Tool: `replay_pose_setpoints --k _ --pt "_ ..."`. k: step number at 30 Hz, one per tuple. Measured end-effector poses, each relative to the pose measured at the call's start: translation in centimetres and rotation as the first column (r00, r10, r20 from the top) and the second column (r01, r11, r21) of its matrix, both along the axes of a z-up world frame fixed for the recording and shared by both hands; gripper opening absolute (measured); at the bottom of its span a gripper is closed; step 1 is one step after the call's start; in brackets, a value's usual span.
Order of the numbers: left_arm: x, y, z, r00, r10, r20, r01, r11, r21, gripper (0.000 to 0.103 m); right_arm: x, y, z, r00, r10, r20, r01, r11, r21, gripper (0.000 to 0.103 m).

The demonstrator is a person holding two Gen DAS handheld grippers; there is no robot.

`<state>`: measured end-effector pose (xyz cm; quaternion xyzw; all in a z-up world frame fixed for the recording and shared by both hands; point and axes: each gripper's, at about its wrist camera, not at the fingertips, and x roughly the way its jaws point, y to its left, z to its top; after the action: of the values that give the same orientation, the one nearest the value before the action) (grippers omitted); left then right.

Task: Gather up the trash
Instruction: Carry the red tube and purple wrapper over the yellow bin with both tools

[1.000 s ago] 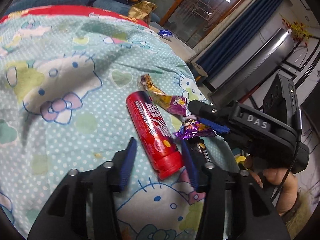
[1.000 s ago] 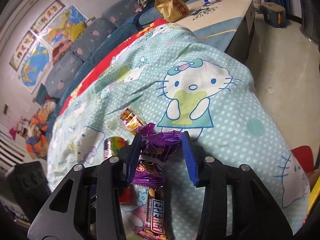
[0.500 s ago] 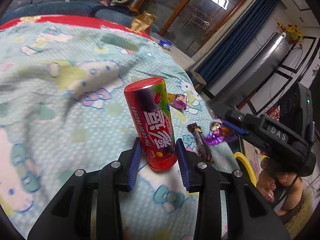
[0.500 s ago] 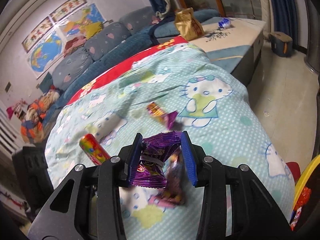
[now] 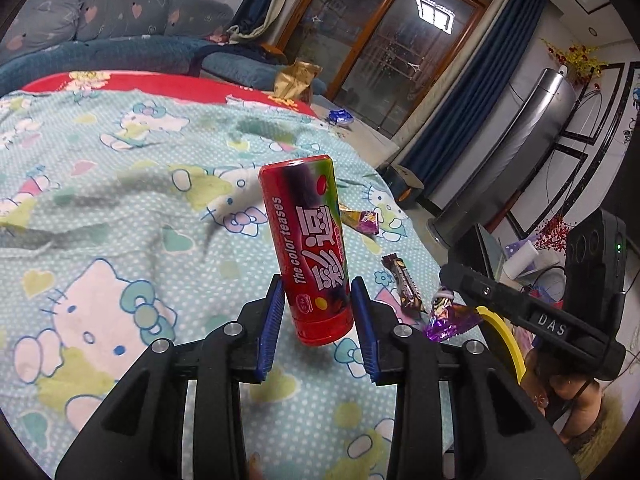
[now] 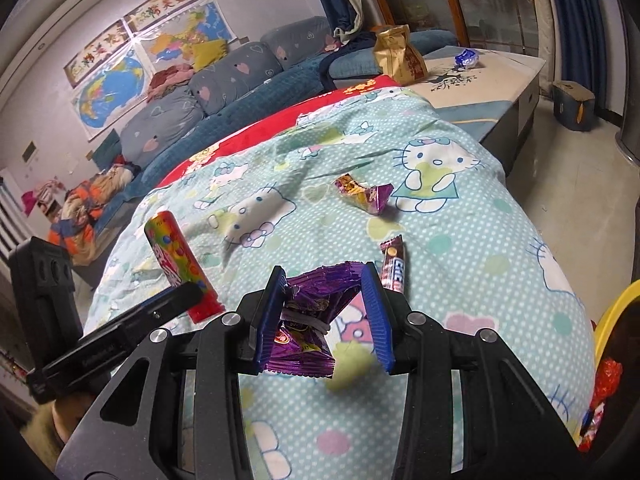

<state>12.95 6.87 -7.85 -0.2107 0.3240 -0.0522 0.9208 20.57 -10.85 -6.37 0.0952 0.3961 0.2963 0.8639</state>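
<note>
Now left gripper (image 5: 318, 316) is clamped on red tube (image 5: 308, 248); right gripper (image 6: 326, 312) clamps purple wrapper (image 6: 310, 324) above bed (image 6: 460, 240).

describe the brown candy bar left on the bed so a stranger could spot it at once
On the teal cartoon-cat blanket, look just beyond the right tongs. The brown candy bar lies there flat: long, thin and dark, unlike the crumpled gold-and-purple wrapper farther up.

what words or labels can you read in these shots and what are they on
"The color teases": on the red cylindrical candy tube held in the left gripper, beside large Chinese characters.
"DAS": on the black body of the right gripper.
Brown candy bar wrapper: lettering too blurred.
Wall maps and banner: too small.
</note>
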Motion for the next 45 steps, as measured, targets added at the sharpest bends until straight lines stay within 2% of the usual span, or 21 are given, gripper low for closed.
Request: replay_pose_setpoints --k 12,22,45 --pt "-1.9 -2.0 2.9 0.998 -0.015 0.056 0.013 0.999 0.048 0.032 -3.2 -2.0 1.3 0.999 -0.014 0.032 0.013 0.999 0.038 0.032" --pt "-2.9 -4.3 4.2 0.995 -0.056 0.081 0.051 0.997 0.065 0.032 -4.2 -4.8 2.0 0.997 -0.059 0.043 0.056 0.996 0.064 0.032" --pt "-2.6 -10.3 4.9 0.976 -0.19 0.102 0.181 0.979 0.098 0.031 -5.9 -12.5 3.0 0.974 -0.216 0.075 0.208 0.974 0.093 0.032"
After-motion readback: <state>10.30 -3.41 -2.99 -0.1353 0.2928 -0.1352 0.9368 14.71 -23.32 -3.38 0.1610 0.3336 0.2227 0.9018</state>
